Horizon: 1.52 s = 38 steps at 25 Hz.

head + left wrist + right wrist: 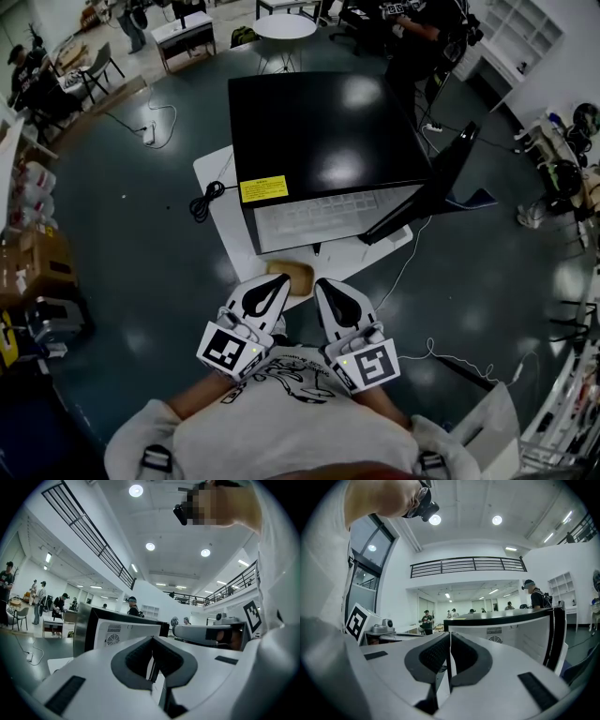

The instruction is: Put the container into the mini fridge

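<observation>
The black mini fridge (323,131) stands on a low white table (221,216), with its door (427,183) swung open to the right and the white inside (328,214) showing. A tan container (293,273) lies on the table just in front of the fridge, partly hidden behind my left gripper (278,280). That gripper is shut and empty, close to my chest. My right gripper (324,284) is beside it, also shut and empty. In the left gripper view the shut jaws (152,642) point at the fridge (119,632). The right gripper view shows its shut jaws (450,643) before the fridge (511,630).
A black power cord (202,201) hangs off the table's left side. A white cable (441,354) runs over the floor at the right. Boxes and a cart (37,272) stand at the left. A round white table (286,26) and several people are far behind the fridge.
</observation>
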Each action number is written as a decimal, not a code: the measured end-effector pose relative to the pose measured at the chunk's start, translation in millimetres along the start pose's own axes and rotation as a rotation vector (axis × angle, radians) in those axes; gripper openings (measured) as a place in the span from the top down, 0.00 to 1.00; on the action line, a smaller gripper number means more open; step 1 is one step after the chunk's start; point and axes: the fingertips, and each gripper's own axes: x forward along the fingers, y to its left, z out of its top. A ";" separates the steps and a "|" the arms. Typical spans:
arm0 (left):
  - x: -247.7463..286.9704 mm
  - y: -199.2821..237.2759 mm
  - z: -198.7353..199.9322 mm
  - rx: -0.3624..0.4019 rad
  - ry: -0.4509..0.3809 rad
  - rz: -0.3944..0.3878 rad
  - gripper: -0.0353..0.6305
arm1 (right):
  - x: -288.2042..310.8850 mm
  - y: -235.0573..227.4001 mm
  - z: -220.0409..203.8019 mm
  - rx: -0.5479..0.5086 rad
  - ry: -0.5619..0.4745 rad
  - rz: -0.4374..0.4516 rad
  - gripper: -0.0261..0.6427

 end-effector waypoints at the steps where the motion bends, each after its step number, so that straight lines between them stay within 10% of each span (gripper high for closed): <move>1: 1.4 1.7 -0.3 0.001 -0.001 -0.002 0.92 | 2.2 -1.0 0.1 -0.001 -0.001 -0.001 0.92; 38: 22.3 20.8 -55.7 -0.004 0.132 0.107 0.92 | 6.6 -45.7 -53.2 -0.003 0.125 0.014 0.92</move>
